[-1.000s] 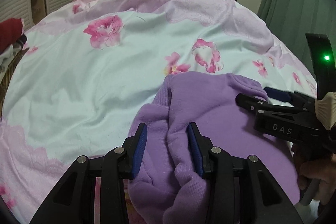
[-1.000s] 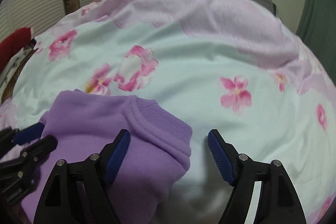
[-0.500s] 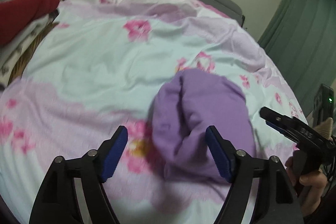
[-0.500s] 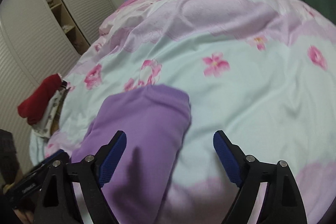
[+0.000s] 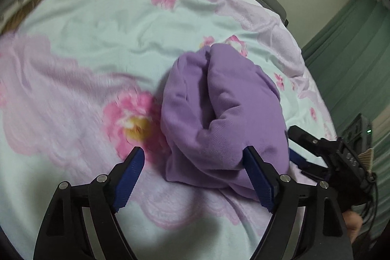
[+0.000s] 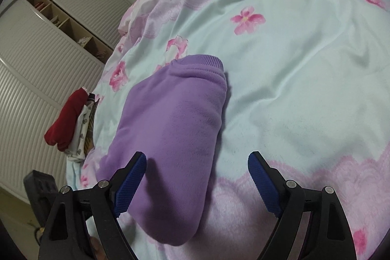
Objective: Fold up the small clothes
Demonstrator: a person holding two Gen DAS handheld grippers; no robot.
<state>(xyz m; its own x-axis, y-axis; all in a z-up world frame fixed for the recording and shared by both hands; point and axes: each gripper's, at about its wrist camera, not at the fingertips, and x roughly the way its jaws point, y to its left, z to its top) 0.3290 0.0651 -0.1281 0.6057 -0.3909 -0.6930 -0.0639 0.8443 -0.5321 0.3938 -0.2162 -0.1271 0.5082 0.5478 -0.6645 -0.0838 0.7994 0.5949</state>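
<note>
Lying folded on the floral bed cover (image 5: 102,23), the purple sweater (image 5: 219,113) forms a thick bundle with its ribbed hem (image 6: 202,62) at the far end, toward 12 o'clock in the right wrist view. In the left wrist view a rolled fold runs down the bundle's middle, and a large pink flower print (image 5: 132,118) sits just beside it at 9 o'clock.

The left gripper (image 5: 195,177) has its fingers (image 5: 129,174) spread wide and released, holding nothing; the near end of the sweater lies between them, with the 3 o'clock finger at the fabric's edge, though actual contact cannot be told. The right gripper (image 6: 196,183) is likewise spread apart and empty, its 9 o'clock finger (image 6: 130,183) over the sweater's near part and its 3 o'clock finger over bare bed cover. Seen from the left wrist view, the right gripper (image 5: 299,150) sits at 3 o'clock, just beside the sweater.

At 9 o'clock in the right wrist view, a stack of folded clothes (image 6: 70,128) topped by a red garment rests at the bed's edge, well apart from the sweater, with a slatted wardrobe (image 6: 31,79) behind it. Green curtains (image 5: 353,57) hang at 2 o'clock in the left wrist view.
</note>
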